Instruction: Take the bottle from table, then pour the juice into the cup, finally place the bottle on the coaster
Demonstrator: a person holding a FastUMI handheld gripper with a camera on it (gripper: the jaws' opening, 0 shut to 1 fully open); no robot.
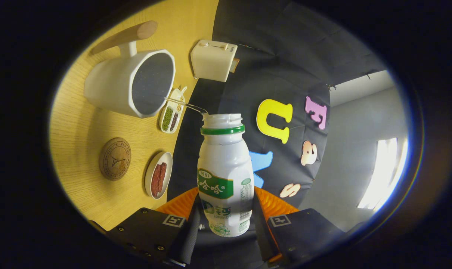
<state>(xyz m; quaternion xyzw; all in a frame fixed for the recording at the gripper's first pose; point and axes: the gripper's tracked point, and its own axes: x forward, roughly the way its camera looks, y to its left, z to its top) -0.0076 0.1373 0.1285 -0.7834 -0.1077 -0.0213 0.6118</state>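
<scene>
The bottle (225, 175), a light, smooth plastic thing that looks slippery, is clamped low on its body by the hand-held gripper (226, 224), tipped over the counter (76, 130) edge, streaming thinly into the cup (130, 84).

A cream toaster (213, 59) stood on the wooden desk (84, 127) by the dark booth wall. Near the toaster lay a long divided dish (171, 112) holding green, dark and pale beans in separate compartments. Farther from the toaster along the desk's edge sat a small oval plate (158, 175) with reddish sausage pieces (158, 180) on it.
</scene>
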